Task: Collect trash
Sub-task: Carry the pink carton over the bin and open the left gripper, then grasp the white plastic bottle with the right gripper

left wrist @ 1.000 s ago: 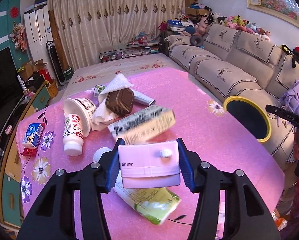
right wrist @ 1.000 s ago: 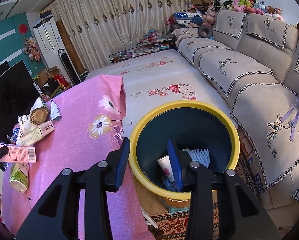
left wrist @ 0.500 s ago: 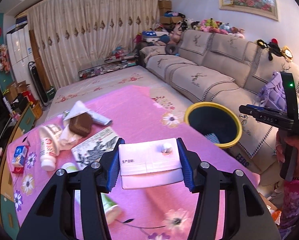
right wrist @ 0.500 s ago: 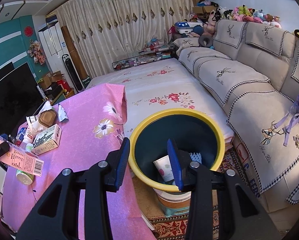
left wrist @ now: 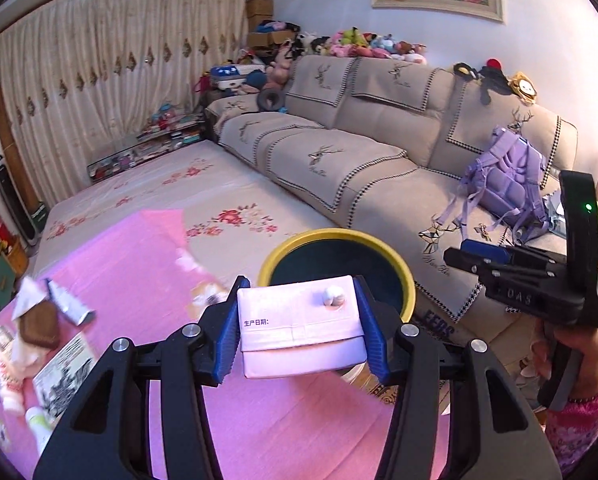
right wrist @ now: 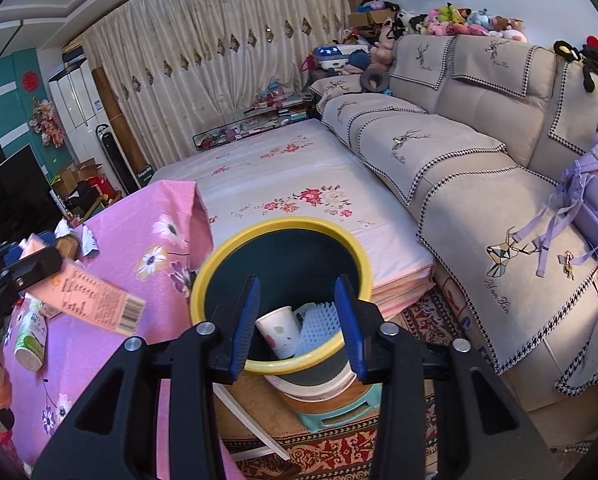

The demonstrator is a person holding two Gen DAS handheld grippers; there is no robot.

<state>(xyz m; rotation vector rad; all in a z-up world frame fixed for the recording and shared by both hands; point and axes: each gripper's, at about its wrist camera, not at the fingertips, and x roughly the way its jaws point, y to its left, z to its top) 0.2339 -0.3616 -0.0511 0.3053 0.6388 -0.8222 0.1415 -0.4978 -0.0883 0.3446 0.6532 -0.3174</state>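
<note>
My left gripper (left wrist: 299,336) is shut on a pink carton (left wrist: 299,320), its blue pads pressing both ends. It hovers over the table's right edge, just in front of the yellow-rimmed bin (left wrist: 339,233). The right wrist view shows the same carton (right wrist: 95,300) sticking out from the left gripper (right wrist: 27,264) at the left edge. My right gripper (right wrist: 297,308) is open and empty above the near side of the bin (right wrist: 283,224). A paper cup (right wrist: 279,330) and a white foam net (right wrist: 319,324) lie inside the bin.
On the pink flowered tablecloth (left wrist: 147,264) lie a brown tray (left wrist: 39,326) on tissue, a printed box (left wrist: 63,372), a tube (left wrist: 69,306) and a green bottle (right wrist: 29,336). A beige sofa (left wrist: 359,168) with a purple backpack (left wrist: 507,180) stands behind the bin. A hand holds the right gripper (left wrist: 471,254).
My left gripper has swung right with the pink carton, from over the table's litter to the bin. The right gripper has drifted slightly, so the bin sits nearer and more central between its fingers.
</note>
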